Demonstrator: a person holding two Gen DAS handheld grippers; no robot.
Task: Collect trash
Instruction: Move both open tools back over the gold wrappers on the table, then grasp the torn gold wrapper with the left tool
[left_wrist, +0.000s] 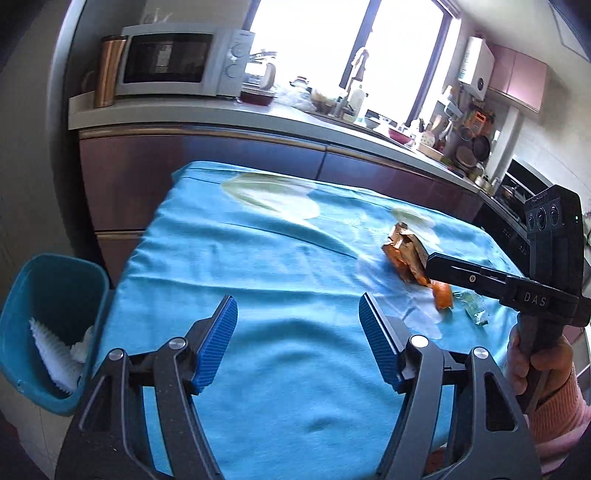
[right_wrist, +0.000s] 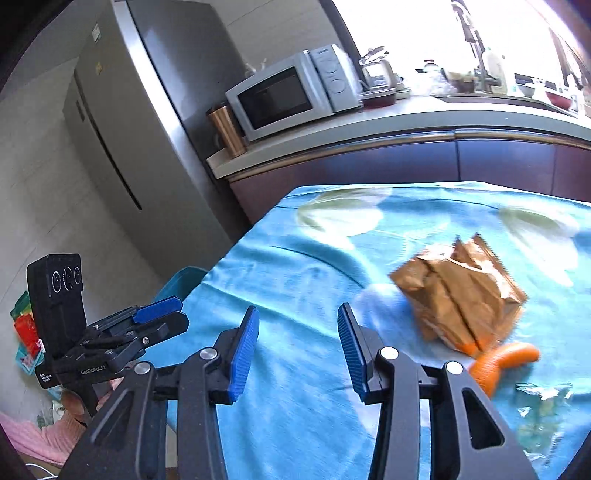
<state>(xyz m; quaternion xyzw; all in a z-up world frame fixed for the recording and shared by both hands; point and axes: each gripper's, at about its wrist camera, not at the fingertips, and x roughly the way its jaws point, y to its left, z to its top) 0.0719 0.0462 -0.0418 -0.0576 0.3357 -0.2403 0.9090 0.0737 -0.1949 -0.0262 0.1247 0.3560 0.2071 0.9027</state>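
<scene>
A crumpled brown paper bag (right_wrist: 461, 291) lies on the blue tablecloth (right_wrist: 295, 280); it also shows in the left wrist view (left_wrist: 404, 251). An orange peel (right_wrist: 495, 363) lies just in front of it, also in the left wrist view (left_wrist: 442, 295). A clear plastic wrapper (right_wrist: 543, 402) lies to the right, also in the left wrist view (left_wrist: 474, 308). My right gripper (right_wrist: 297, 347) is open and empty, left of the bag. My left gripper (left_wrist: 298, 332) is open and empty over the cloth. A teal trash bin (left_wrist: 22, 321) with white trash stands at the table's left edge.
A kitchen counter (left_wrist: 207, 110) with a microwave (left_wrist: 177, 61) and a copper canister (left_wrist: 109, 70) runs behind the table. A grey fridge (right_wrist: 122, 122) stands at the left. A stove (left_wrist: 517, 199) is at the far right. Colourful packets (right_wrist: 24, 332) lie on the floor.
</scene>
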